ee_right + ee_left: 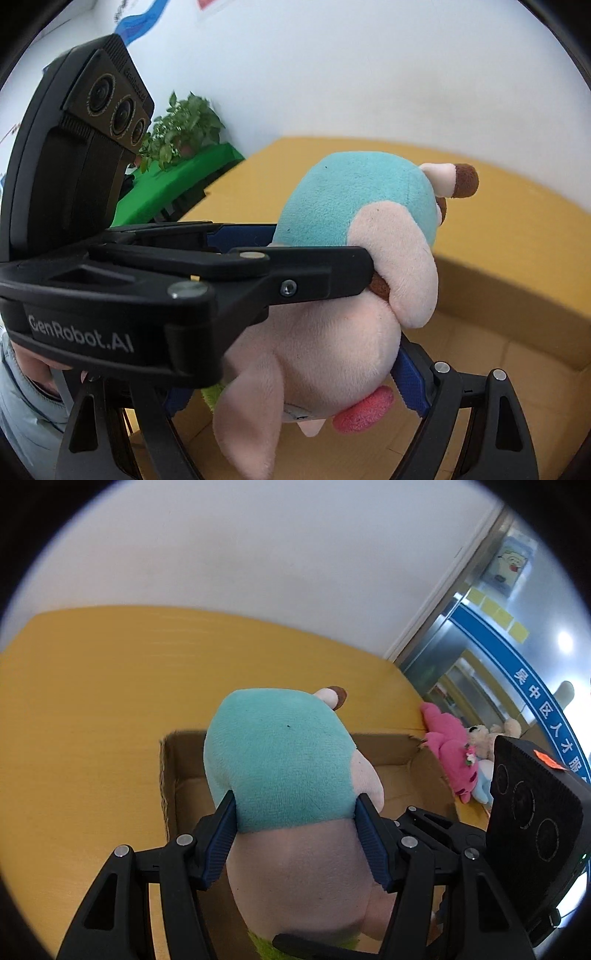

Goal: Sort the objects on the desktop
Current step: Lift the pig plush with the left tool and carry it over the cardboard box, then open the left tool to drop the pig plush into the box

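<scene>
Black claw [295, 834] with ribbed blue pads [221, 843], silver screws, "GenRobot.AI" lettering.

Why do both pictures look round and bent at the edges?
Fisheye lenses: in the left wrist view the table edge bows and a bright glare spot shows on the glass; in the right wrist view the box rim curves, and the plant is slightly soft.

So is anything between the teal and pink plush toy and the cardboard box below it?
Nothing visible: the teal and pink plush toy hangs over the open cardboard box, held by the left gripper and right gripper.
</scene>
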The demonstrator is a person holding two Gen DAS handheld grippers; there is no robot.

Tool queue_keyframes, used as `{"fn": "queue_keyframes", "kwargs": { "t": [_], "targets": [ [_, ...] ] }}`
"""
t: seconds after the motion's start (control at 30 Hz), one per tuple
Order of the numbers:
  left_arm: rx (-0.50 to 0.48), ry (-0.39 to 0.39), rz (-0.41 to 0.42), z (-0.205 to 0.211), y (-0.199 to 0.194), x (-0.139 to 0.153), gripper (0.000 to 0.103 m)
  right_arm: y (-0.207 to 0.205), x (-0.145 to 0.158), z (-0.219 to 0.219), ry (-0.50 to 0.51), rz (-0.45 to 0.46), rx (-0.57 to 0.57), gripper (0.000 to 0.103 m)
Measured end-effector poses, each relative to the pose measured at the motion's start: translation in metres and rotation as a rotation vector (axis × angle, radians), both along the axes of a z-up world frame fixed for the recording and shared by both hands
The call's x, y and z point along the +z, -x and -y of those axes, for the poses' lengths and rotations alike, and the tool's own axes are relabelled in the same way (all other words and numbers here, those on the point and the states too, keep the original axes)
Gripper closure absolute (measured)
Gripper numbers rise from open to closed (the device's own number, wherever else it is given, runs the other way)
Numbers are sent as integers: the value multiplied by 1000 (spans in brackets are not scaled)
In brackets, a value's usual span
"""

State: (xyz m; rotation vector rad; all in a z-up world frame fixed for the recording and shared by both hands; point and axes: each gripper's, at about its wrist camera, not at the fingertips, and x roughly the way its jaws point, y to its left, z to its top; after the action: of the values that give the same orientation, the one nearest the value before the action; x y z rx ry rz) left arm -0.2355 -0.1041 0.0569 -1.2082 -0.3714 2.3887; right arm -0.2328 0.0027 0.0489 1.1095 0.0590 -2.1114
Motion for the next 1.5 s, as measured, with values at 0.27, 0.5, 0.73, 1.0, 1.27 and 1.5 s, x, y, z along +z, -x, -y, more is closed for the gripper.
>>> {"fn": "queue_keyframes", "kwargs": {
  "t": [0.27,0.5,0.73,1.0,1.27,1.5],
  "targets": [
    [99,143,136,6,6,-32,40,55,-61,0,128,229,73,16],
    [123,183,120,0,6,-28,36,55,-79,4,122,274,50,4],
    [225,167,-45,26,-45,29,36,3,-33,-12,13,166,5,1],
    [224,283,-304,-14,-159,84,24,-113,54,-82,-76,-118,-130,0],
    [181,294,-459,-96,-261,87,23,-218,65,-147,-157,-280,-335,0],
    [168,273,-458,-121,-294,80,23,-276,72,-174,-181,-367,-369,1]
  ]
}}
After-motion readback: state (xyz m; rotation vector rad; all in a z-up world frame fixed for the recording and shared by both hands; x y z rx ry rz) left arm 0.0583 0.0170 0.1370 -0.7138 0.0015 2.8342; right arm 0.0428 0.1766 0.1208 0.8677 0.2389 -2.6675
